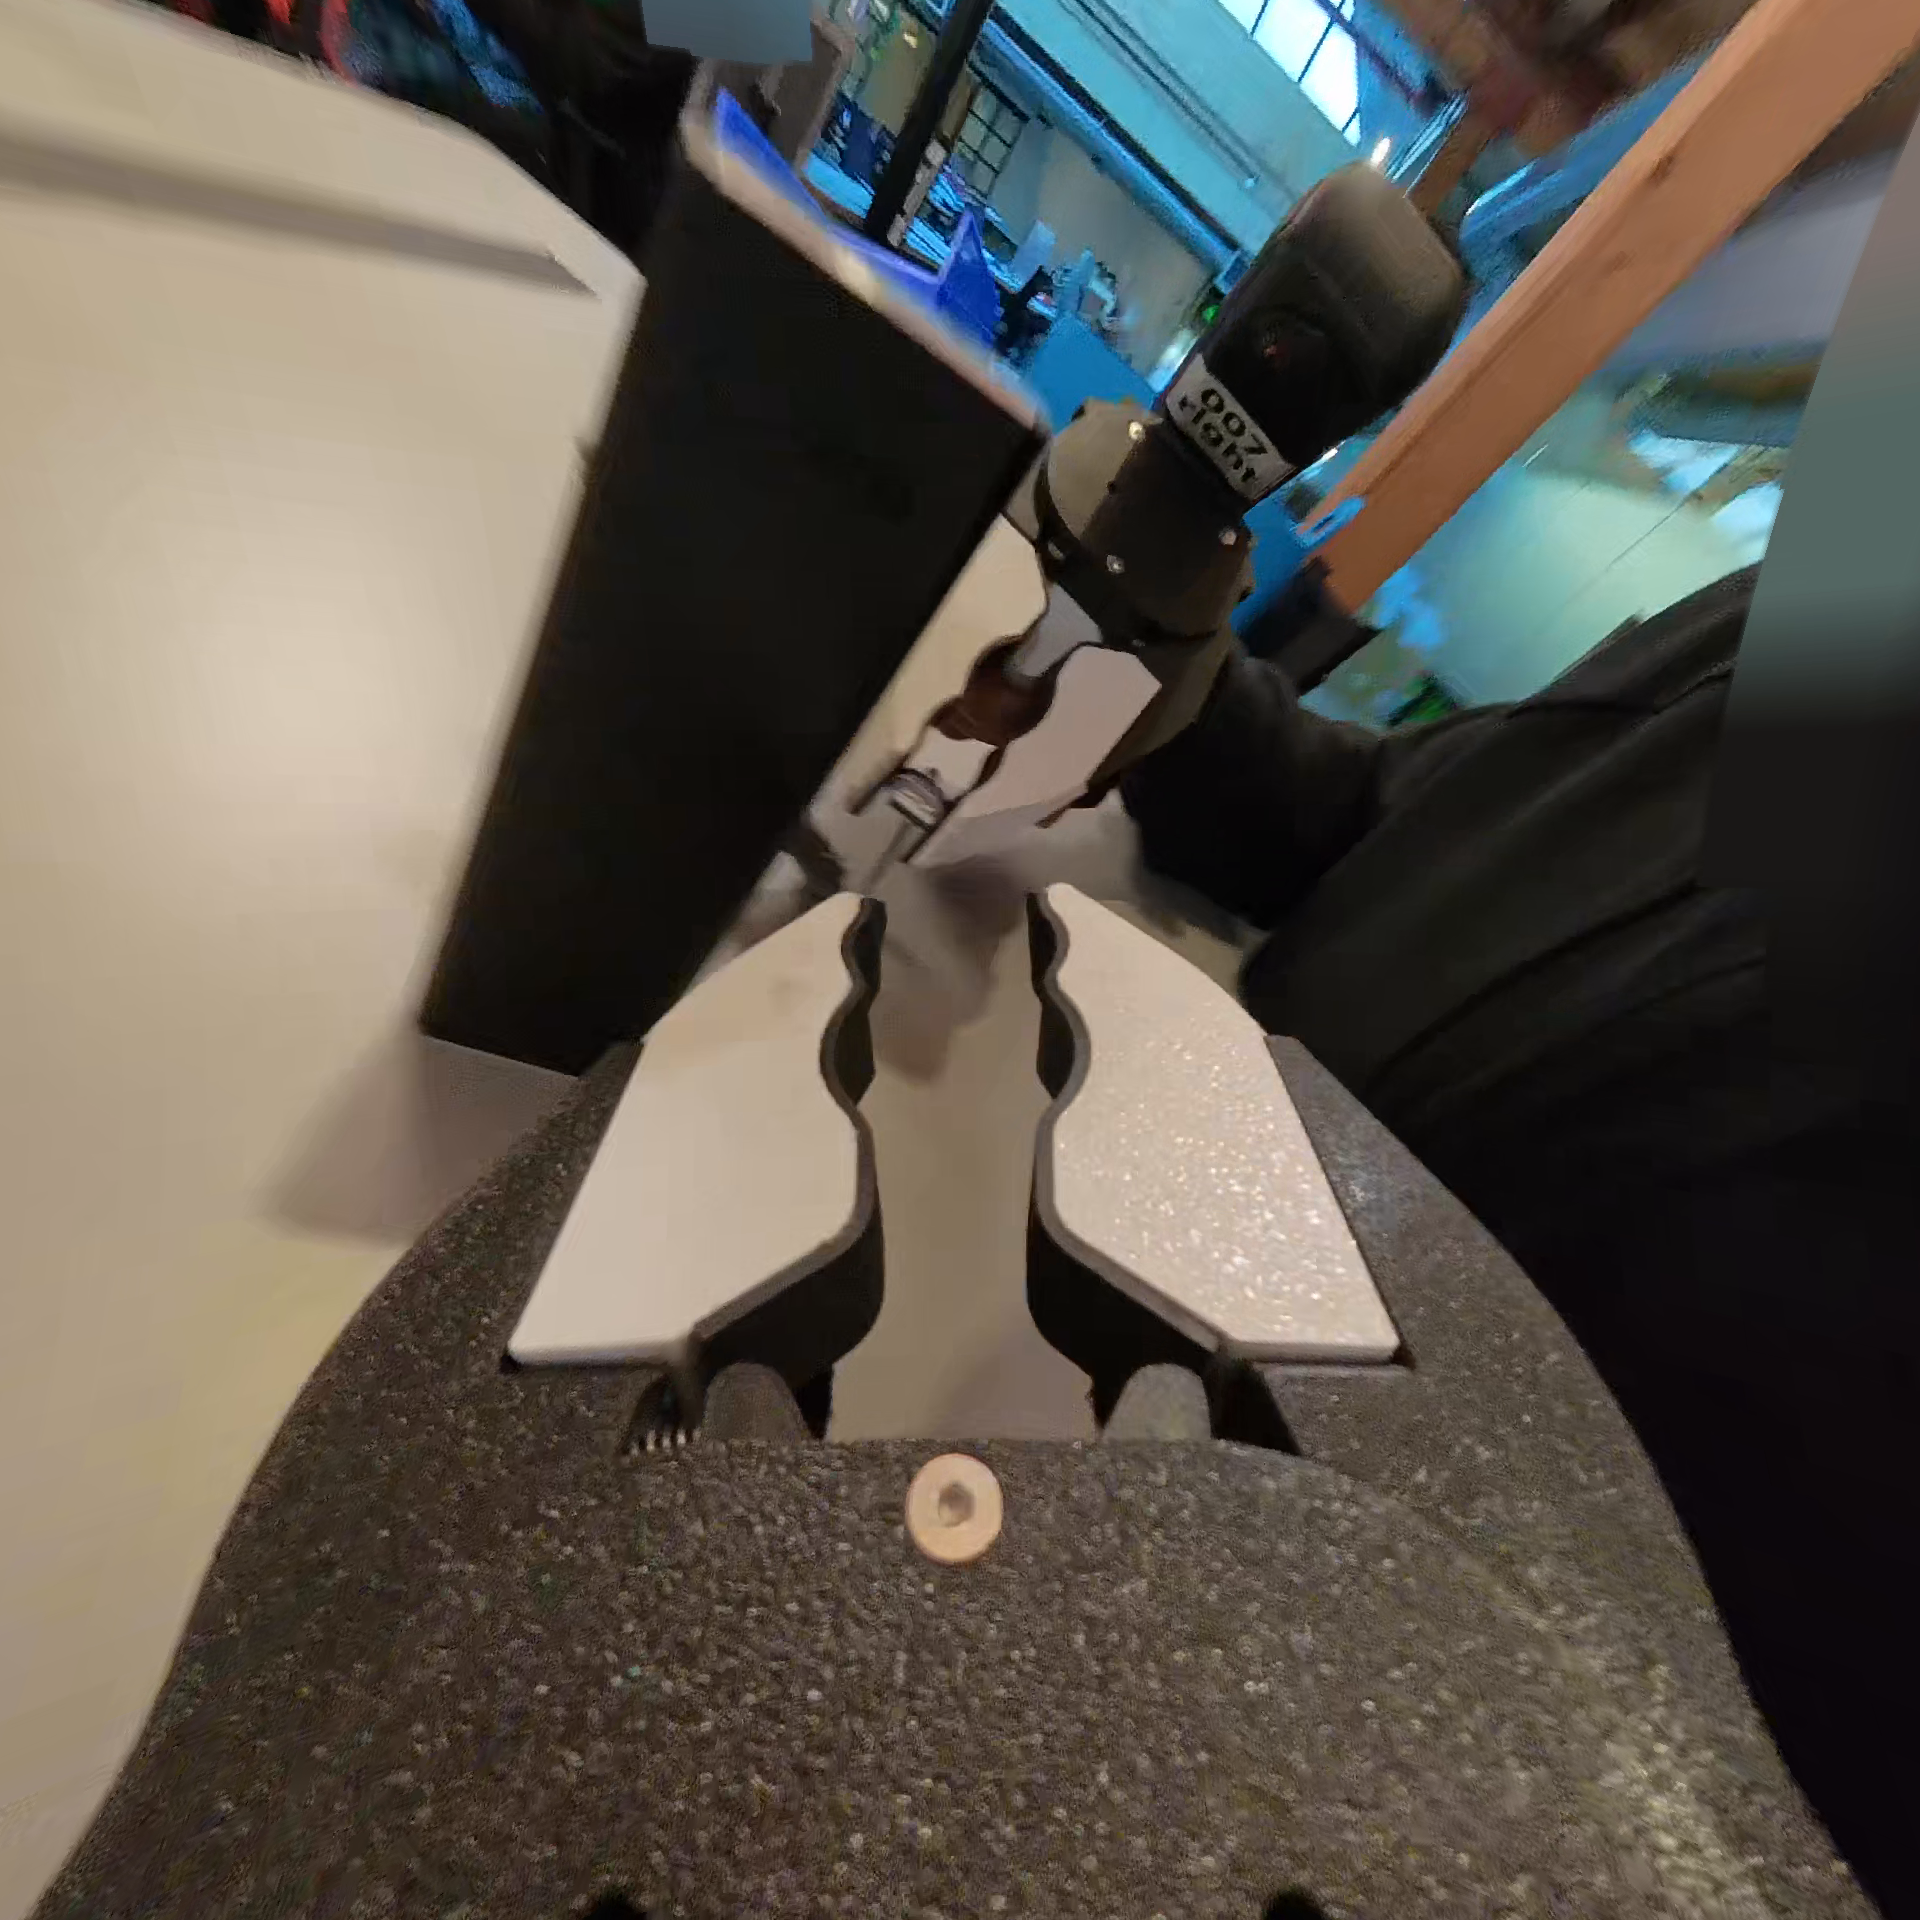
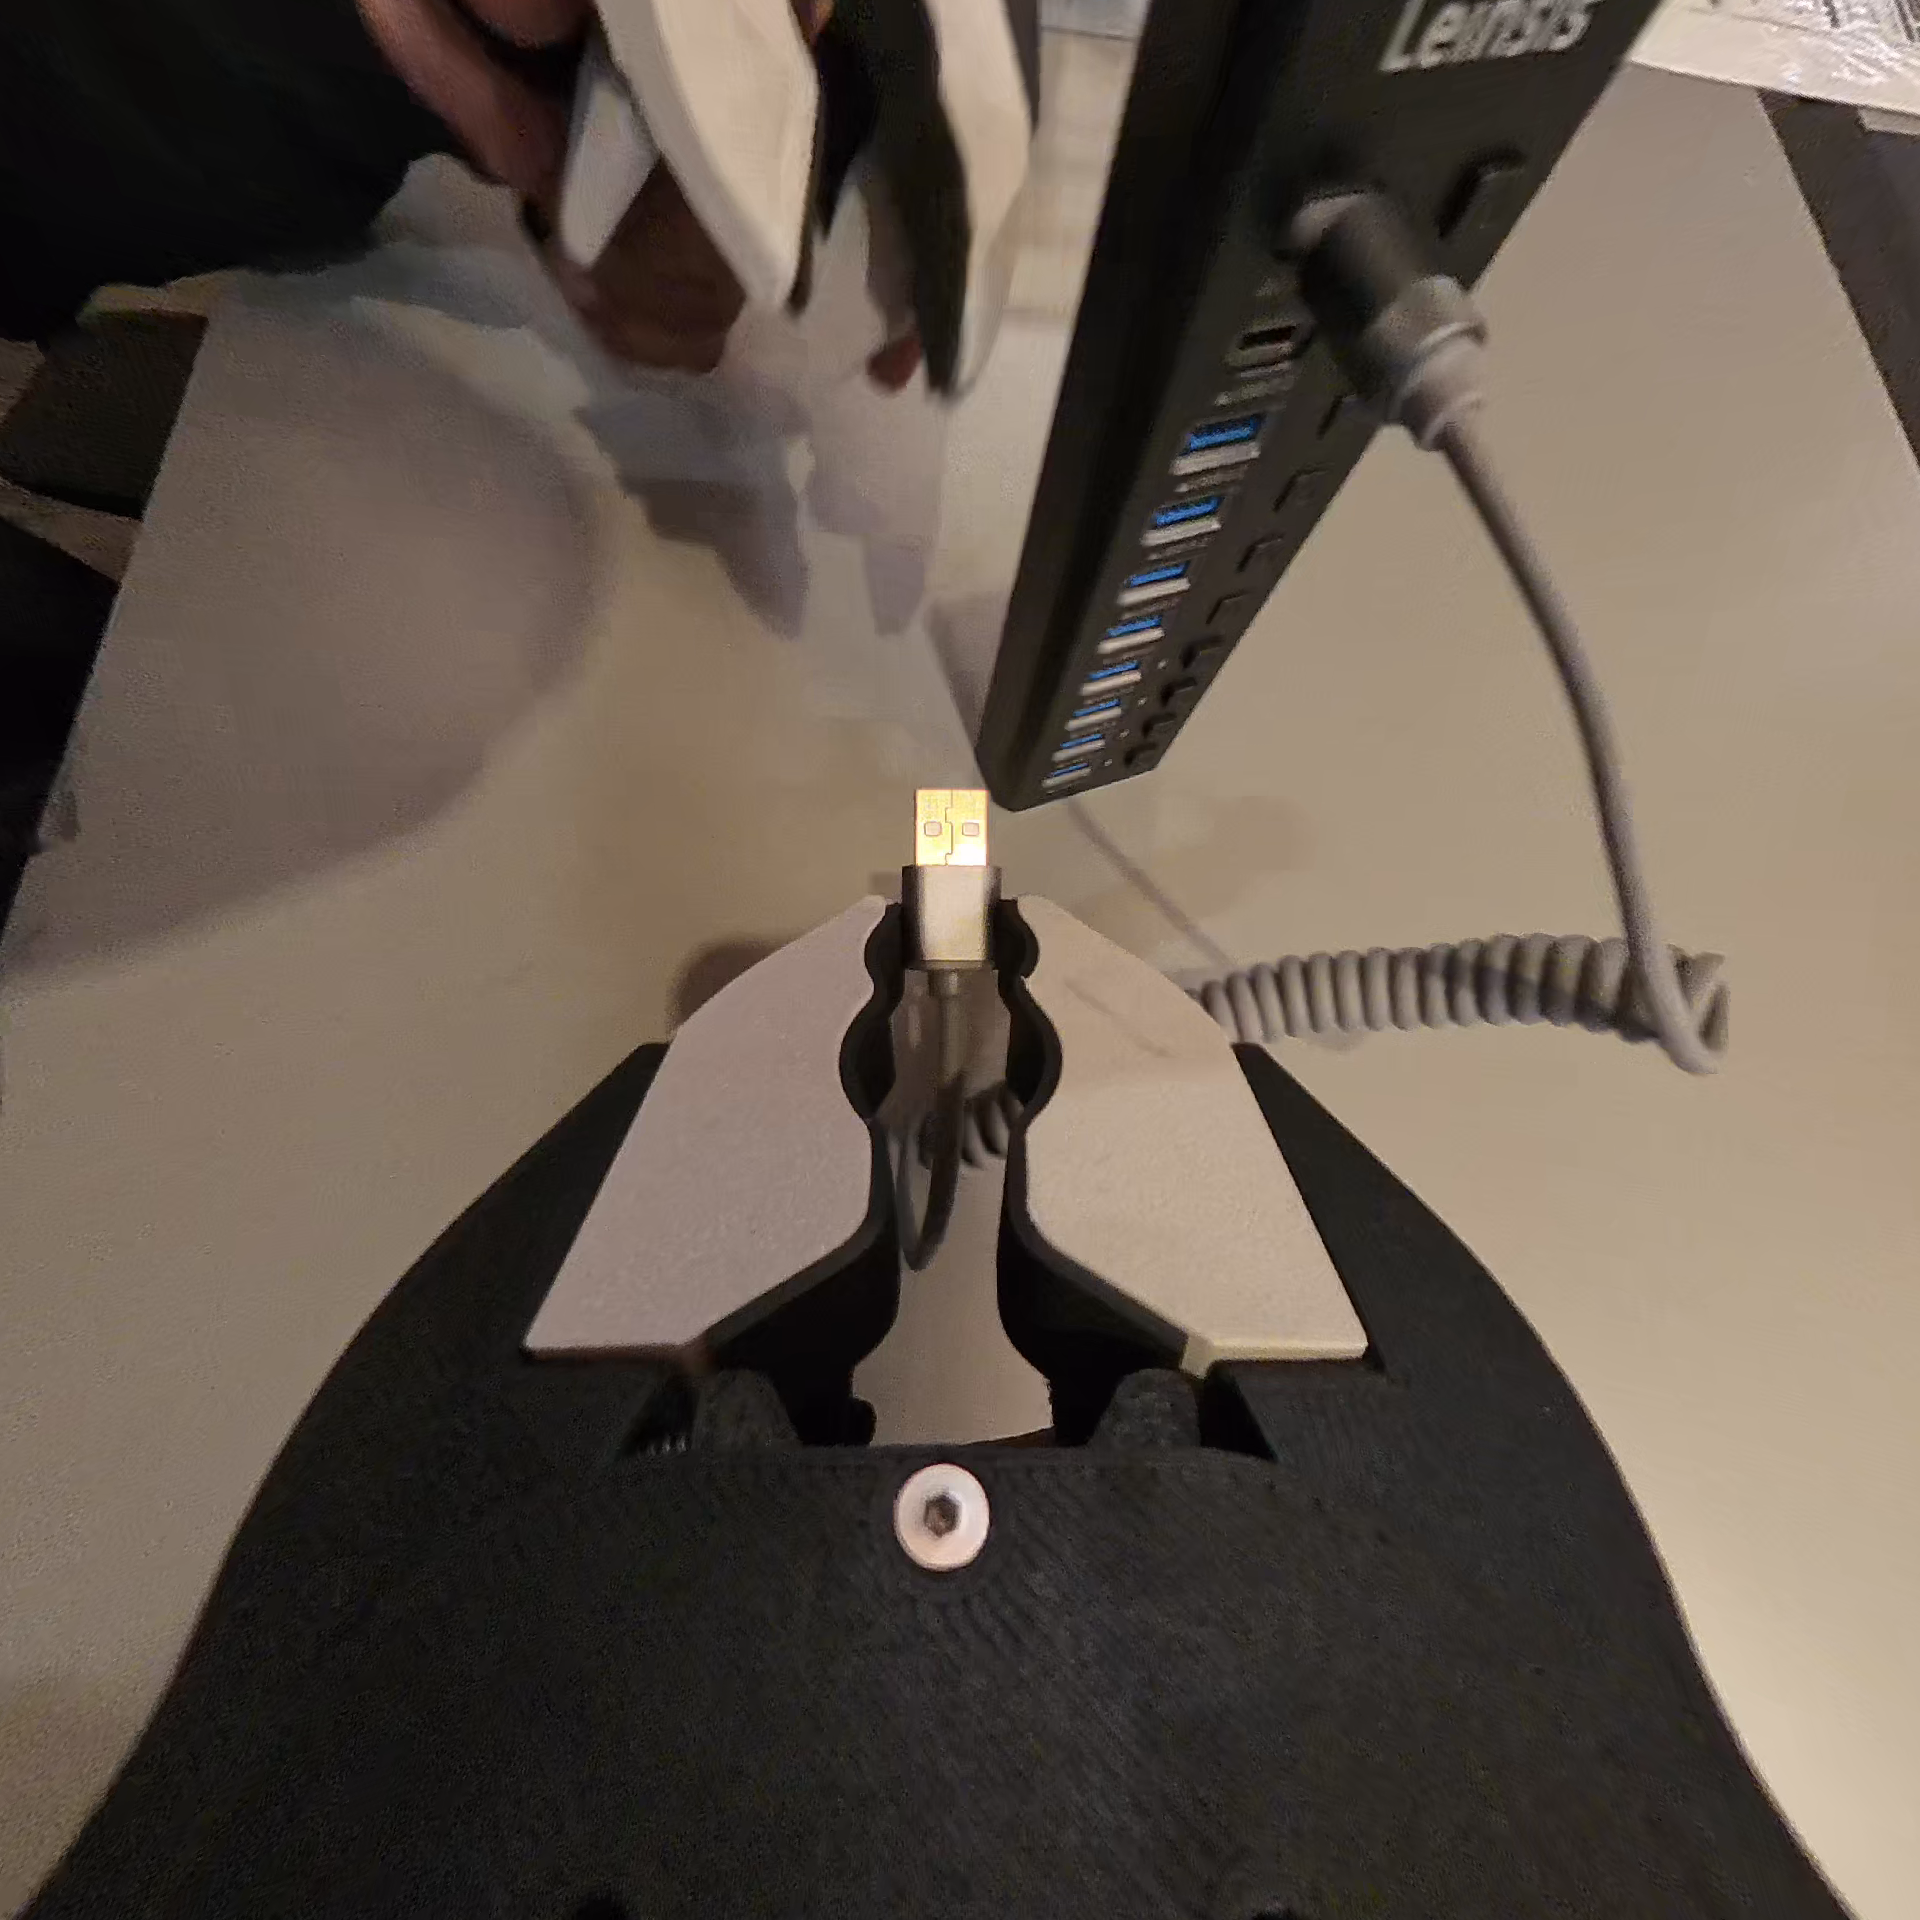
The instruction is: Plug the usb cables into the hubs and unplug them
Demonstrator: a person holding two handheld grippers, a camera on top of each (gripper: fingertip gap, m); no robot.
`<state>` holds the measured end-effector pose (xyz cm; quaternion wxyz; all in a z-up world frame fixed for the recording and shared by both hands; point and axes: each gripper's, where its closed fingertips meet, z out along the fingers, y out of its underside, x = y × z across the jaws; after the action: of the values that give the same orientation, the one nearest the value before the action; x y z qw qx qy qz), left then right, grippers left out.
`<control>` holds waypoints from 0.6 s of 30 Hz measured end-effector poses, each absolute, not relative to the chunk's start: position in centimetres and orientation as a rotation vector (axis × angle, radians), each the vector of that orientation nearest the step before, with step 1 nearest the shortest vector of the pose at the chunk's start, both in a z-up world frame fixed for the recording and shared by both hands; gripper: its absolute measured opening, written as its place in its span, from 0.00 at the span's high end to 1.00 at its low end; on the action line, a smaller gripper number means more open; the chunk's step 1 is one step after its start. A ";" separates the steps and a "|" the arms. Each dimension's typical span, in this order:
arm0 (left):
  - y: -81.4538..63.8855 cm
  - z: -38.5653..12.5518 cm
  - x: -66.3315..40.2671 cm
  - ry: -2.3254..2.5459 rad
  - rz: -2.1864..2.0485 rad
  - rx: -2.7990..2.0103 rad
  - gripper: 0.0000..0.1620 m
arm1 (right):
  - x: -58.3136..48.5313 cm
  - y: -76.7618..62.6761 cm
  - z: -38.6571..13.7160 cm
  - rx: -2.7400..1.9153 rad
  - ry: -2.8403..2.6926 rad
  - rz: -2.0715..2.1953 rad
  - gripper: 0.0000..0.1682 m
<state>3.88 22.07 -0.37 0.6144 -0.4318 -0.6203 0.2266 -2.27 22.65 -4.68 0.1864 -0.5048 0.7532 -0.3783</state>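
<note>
Left wrist view: left claw [image 1: 951, 914] stands part open with nothing between its pale fingers, low over the pale matte worktop [image 1: 208, 727]. Tall black slab-shaped USB hub [image 1: 727, 623] stands just ahead to the left. Beyond it the right claw [image 1: 935, 821] pinches a small metal plug – blurred, detail unclear.

Right wrist view: right claw [image 2: 948, 914] is clamped on the silver metal sleeve of a USB-A plug with gold tip [image 2: 951, 868]; tip sticks out free, just short of the hub's [image 2: 1247, 416] near end. Row of blue ports runs along the hub face; another grey plug [image 2: 1351, 270] already sits in one further up. Grey coiled cable [image 2: 1455, 987] lies on the worktop [image 2: 312, 1039] to the right.

Handling, my guess: plug is light, rigid, smooth – grip the sleeve flats, never the tip. Coil will tug back. Hub looks light enough to slide, so the left claw should brace it
</note>
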 end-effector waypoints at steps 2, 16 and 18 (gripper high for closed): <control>23.6 -1.2 2.5 -1.473 0.416 -0.902 0.83 | -1.9 22.9 -4.7 -1.450 2.120 -1.065 0.91; 25.6 -3.3 -1.9 -1.507 0.205 -0.586 0.94 | -0.6 24.2 -4.9 -1.581 2.065 -1.103 0.90; 25.4 -2.9 -1.9 -1.492 0.223 -0.570 0.95 | -0.8 24.1 -4.8 -1.479 2.089 -1.104 0.90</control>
<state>-1.94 25.38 -2.95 0.6923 -0.2551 -0.6676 0.0996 -0.84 24.11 -4.82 0.1763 -0.5223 0.7376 -0.3899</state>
